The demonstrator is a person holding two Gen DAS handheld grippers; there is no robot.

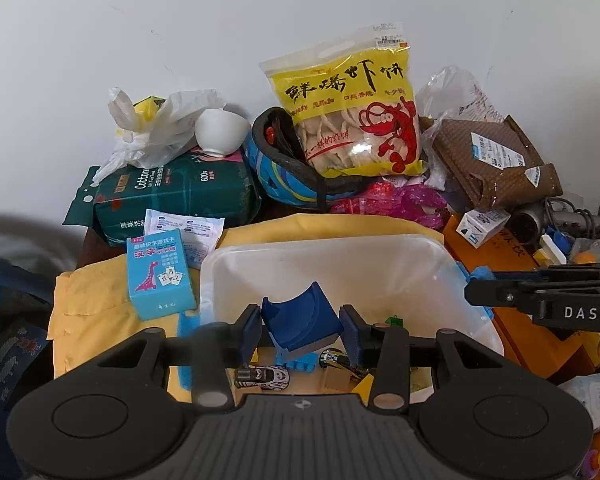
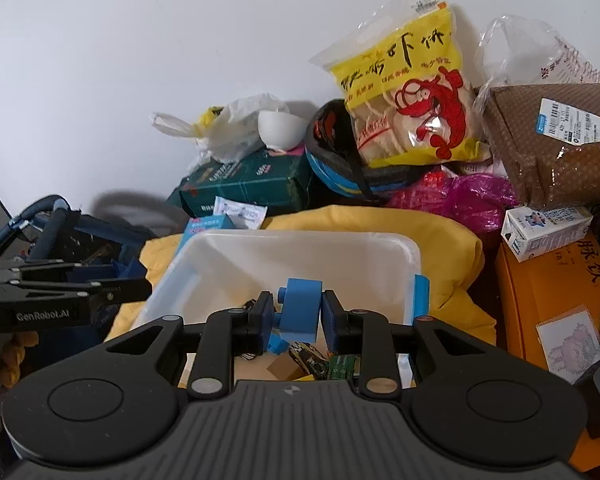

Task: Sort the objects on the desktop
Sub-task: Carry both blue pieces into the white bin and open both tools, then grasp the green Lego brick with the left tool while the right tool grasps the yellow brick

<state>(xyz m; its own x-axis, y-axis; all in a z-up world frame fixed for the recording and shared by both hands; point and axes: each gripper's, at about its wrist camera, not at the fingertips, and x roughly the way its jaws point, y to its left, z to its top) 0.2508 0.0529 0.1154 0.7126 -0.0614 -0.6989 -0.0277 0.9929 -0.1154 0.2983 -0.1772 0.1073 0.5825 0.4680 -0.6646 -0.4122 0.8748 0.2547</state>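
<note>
A white plastic bin (image 1: 380, 252) sits on a yellow cloth (image 1: 100, 292); it also shows in the right wrist view (image 2: 300, 248). My left gripper (image 1: 300, 332) is shut on a dark blue curved block (image 1: 300, 316), held over the bin's near side. My right gripper (image 2: 296, 316) is shut on a light blue block (image 2: 300, 308) over the same bin. Toy cars (image 1: 262, 378), wooden cubes (image 1: 334, 378) and small bricks lie in the bin's bottom. The right gripper shows at the right edge of the left wrist view (image 1: 540, 300).
Behind the bin stand a blue card box (image 1: 158, 276), a green tissue pack (image 1: 176, 196), a white bowl (image 1: 220, 130), a helmet (image 1: 284, 168), a yellow shrimp-cracker bag (image 1: 352, 116), a brown parcel (image 1: 496, 160), a milk carton (image 2: 544, 232) and an orange box (image 2: 552, 300).
</note>
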